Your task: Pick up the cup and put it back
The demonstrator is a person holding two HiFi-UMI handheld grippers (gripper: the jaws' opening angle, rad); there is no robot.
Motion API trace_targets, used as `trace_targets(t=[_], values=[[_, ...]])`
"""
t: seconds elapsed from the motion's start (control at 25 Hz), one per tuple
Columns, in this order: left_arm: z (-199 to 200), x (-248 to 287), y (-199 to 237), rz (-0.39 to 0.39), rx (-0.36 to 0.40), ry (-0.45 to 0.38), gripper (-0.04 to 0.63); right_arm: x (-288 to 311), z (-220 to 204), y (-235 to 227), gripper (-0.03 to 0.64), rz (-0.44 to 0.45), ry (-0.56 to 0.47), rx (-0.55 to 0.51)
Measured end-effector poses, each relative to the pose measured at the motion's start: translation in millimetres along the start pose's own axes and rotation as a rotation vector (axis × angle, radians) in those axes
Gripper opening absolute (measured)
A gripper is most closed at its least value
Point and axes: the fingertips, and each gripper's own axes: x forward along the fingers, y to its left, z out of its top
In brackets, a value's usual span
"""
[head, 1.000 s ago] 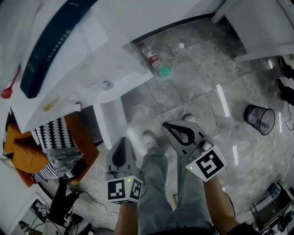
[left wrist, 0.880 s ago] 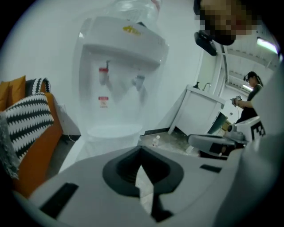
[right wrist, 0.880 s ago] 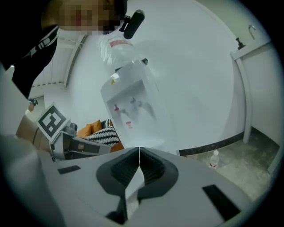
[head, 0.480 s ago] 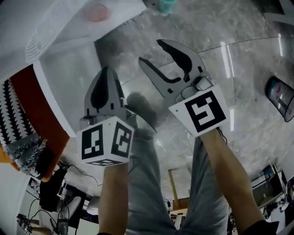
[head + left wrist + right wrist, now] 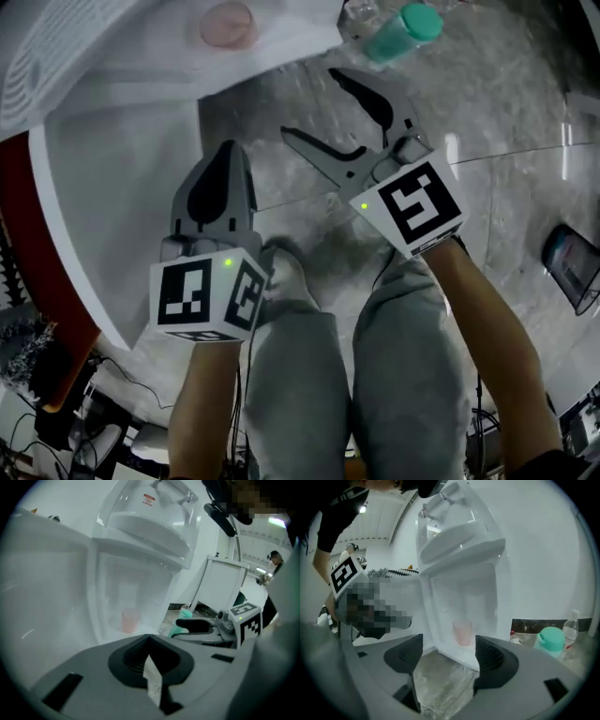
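- One white water dispenser (image 5: 459, 550) stood on the marble floor (image 5: 506, 122), with a recess in its front.
- Two legs in grey trousers (image 5: 403, 375) showed below the grippers in the head view.
- Two grippers were held out side by side above the floor, each with its marker cube.
- The left gripper (image 5: 226, 155) was clenched, its jaws together on nothing, and it pointed at the dispenser's front.
- The right gripper (image 5: 307, 103) was released; its jaws had just been opening and stood wide, with only floor between them.
- One dark bin (image 5: 570, 267) stood well apart, at the right.
- Two bottles stood on the floor just beside the dispenser: a teal-capped bottle (image 5: 403, 30) and a clear bottle (image 5: 571, 625) behind it.
- One pink cup (image 5: 228, 23) stood upright on the recess ledge, back from its front edge. It was ahead of both grippers, touched by neither. In the right gripper view it sat in line with the gap of the open jaws, beyond their tips, with nothing in the way.
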Motion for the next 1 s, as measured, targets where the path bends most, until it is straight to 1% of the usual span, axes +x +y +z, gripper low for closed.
trace_targets(t=[0.16,0.28,0.4,0.48,0.56,0.64,0.68,0.72,0.76,0.8,0.84,0.92,1.0], values=[[-27,36,18,0.010,0.013,-0.049,0.012,31,-28,-19,0.351,0.011,-0.026,-0.033],[-47,60,30,0.021,0.028,-0.085,0.012,50,-39,-25,0.351,0.031,-0.086,-0.081],[-73,77,37,0.040,0.071,-0.080,0.012,58,-39,-22,0.351,0.026,-0.162,-0.146],[-87,86,43,0.067,0.091,-0.081,0.012,64,-44,-22,0.351,0.041,-0.169,-0.179],[-84,101,50,0.076,0.093,-0.125,0.012,77,-50,-31,0.351,0.040,-0.142,-0.228],[-72,114,61,0.084,0.099,-0.174,0.012,93,-45,-42,0.351,0.021,-0.160,-0.262],[-71,116,62,0.094,0.091,-0.176,0.012,98,-43,-42,0.351,0.026,-0.175,-0.265],[-73,115,59,0.097,0.078,-0.169,0.012,100,-43,-40,0.351,0.035,-0.183,-0.247],[-72,115,54,0.087,0.070,-0.170,0.012,100,-43,-40,0.351,0.038,-0.197,-0.205],[-65,117,50,0.068,0.072,-0.188,0.012,101,-42,-43,0.351,0.034,-0.213,-0.163],[-56,120,46,0.049,0.081,-0.218,0.012,104,-40,-48,0.351,0.028,-0.220,-0.147],[-44,121,43,0.028,0.099,-0.266,0.012,111,-39,-54,0.351,0.029,-0.213,-0.181],[-45,119,44,0.024,0.105,-0.277,0.012,115,-42,-56,0.352,0.028,-0.206,-0.187]])
